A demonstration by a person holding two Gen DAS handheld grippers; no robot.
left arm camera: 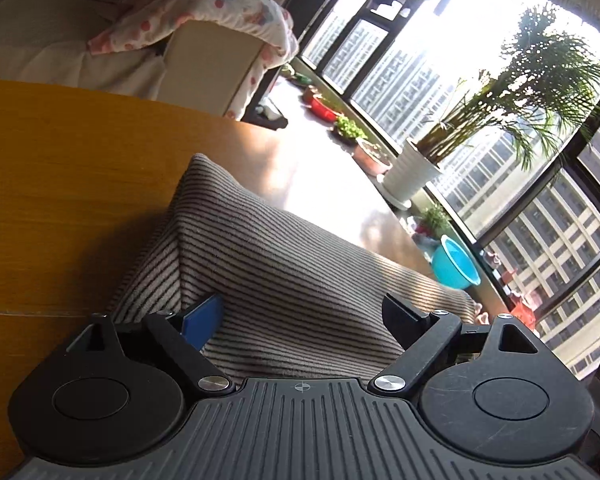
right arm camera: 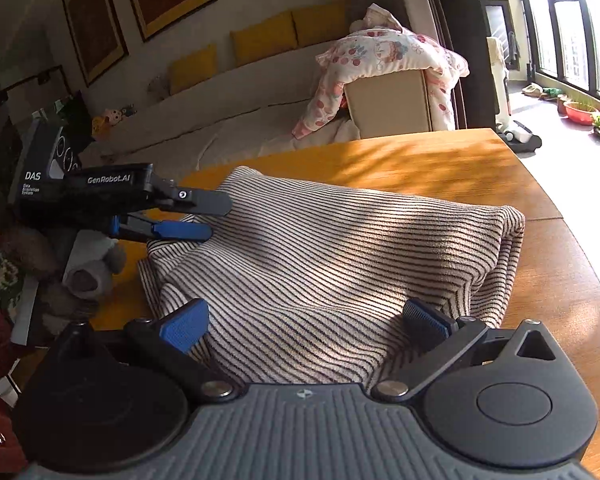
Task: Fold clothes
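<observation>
One garment is in play — a striped top [left arm camera: 284, 264], lying folded over on the wooden surface [left arm camera: 60, 184]. In the left wrist view it fills the space ahead of the left gripper [left arm camera: 300, 320], whose fingers stand wide apart with the cloth lying between them; neither pad appears to press on it, so nothing is held. The fabric rises to a soft peak further off, with sunlight striping its far edge. Beyond the surface sit a white plant pot [left arm camera: 410, 172] and a turquoise basin [left arm camera: 456, 264] by the window.

In the right wrist view the right gripper [right arm camera: 306, 322] is likewise spread wide over the near edge of the top, its blue pads clear of the cloth on either side. The left gripper shows at the far left corner of the garment, its fingers parted just above the fabric. A sofa [right arm camera: 240, 120] with a flowered quilt [right arm camera: 384, 64] lies behind.

Judging by the doubled layers at the right edge, at least one fold is done; the bundle looks loose and bulky, so a further fold and some flattening probably remain.
</observation>
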